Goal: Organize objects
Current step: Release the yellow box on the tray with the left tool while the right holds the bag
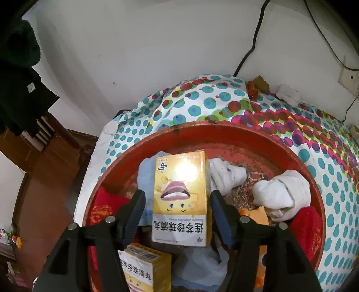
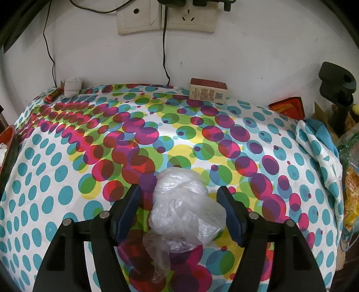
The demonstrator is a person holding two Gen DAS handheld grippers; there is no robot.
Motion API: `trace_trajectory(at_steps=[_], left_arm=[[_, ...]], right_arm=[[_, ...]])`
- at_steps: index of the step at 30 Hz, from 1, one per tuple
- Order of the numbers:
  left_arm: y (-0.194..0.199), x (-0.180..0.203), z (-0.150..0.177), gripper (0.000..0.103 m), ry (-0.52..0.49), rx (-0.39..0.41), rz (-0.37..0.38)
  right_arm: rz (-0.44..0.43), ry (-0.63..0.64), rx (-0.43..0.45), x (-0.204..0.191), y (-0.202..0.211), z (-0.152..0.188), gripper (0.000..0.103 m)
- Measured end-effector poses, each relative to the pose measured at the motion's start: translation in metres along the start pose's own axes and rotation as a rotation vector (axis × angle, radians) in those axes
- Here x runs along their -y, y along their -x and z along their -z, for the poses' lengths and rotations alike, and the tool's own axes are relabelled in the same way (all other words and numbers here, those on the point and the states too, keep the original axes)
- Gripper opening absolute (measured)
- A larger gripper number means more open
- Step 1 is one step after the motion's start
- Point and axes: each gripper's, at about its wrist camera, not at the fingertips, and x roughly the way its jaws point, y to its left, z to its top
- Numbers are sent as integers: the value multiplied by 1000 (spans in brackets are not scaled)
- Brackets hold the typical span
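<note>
A yellow medicine box [image 1: 181, 197] stands tilted in the round red tray [image 1: 224, 137], resting on a pale blue cloth [image 1: 145, 179]. My left gripper [image 1: 177, 195] is open around it; the left pad stands clear of the box and the right pad is close to its edge. A second yellow box [image 1: 145, 267] lies under the left finger. Two white socks [image 1: 280, 195] and red cloths [image 1: 307, 229] share the tray. My right gripper [image 2: 178, 191] is open around a crumpled clear plastic bag [image 2: 186, 209] lying on the dotted tablecloth [image 2: 67, 179]; a gap shows at the left pad.
Against the wall stand a red-and-beige carton [image 2: 207, 91], a balled white sock [image 2: 72, 86], a candy wrapper [image 2: 52, 96] and a red packet [image 2: 288, 107]. Cables hang from wall sockets [image 2: 166, 18]. A black stand [image 2: 336, 85] and bags crowd the right edge. Dark clothes [image 1: 18, 67] hang at left.
</note>
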Motion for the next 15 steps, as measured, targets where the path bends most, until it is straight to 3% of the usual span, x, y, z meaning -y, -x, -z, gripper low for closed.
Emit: trace_trajectory(at_steps=[12,15], left_arm=[[55,-5,25,63,0,70,-7],[71,0,41,63,-14,103,-8]], right_arm=[[-13,5,6,-3,1,-1,62],[-20,33,15,-6,3,0,51]])
